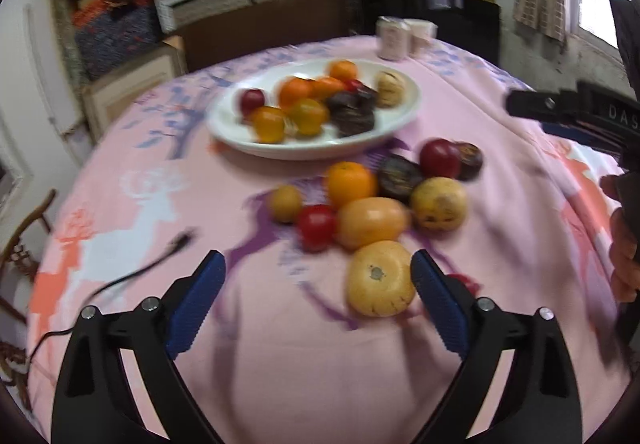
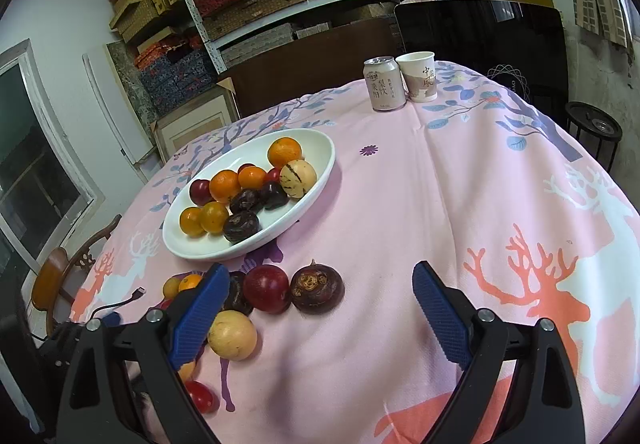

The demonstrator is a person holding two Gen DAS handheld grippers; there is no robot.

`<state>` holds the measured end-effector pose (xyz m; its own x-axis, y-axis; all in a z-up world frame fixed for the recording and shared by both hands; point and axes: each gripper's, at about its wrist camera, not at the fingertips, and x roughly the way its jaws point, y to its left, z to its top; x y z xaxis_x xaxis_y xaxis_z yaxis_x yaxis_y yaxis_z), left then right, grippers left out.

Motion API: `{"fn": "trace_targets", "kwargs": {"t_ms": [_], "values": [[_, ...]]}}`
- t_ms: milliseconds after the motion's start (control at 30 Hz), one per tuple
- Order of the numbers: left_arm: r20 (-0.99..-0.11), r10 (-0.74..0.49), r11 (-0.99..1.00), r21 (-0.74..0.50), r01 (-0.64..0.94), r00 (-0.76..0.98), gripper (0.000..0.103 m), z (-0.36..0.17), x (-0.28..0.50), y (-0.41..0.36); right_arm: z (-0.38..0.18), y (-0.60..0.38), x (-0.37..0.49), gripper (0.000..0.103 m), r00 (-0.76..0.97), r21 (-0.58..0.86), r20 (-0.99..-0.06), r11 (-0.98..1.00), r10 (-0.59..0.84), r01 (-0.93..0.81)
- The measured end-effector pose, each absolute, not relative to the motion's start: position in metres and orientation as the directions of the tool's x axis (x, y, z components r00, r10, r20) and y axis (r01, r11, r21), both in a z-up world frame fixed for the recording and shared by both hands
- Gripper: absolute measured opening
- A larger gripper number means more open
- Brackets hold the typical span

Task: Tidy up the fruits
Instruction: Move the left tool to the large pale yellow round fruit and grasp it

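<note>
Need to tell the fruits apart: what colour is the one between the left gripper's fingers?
Pale yellow fruit; left wrist view shows it best.

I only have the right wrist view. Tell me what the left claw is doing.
Observer: The left claw is open. A pale yellow fruit lies between its fingers, close to one finger, not gripped.
Operator: Say what sits just beyond that fruit.
Observer: An oblong yellow-orange fruit, with a red fruit beside it.
</note>
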<state>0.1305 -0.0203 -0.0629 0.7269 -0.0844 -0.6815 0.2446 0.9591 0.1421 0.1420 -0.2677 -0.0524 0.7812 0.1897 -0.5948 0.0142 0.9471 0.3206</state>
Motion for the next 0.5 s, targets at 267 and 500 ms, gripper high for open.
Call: {"fn": "trace_targets", "kwargs": {"t_ms": [267, 500], "values": [[-0.682, -0.094, 0.995, -0.037, 0.094, 0.725, 0.091, -0.055, 0.135, 0.037, -0.052, -0.266, 0.141, 0.094, 0.782, 0.321, -0.589, 0.947, 0.203, -0.004], [-0.676, -0.046, 0.966, 0.156, 0.204, 0.735, 0.091, -0.065, 0.125, -0.007, -0.051, -0.265, 0.141, 0.094, 0.783, 0.318, -0.589, 0.948, 0.202, -0.006]]}}
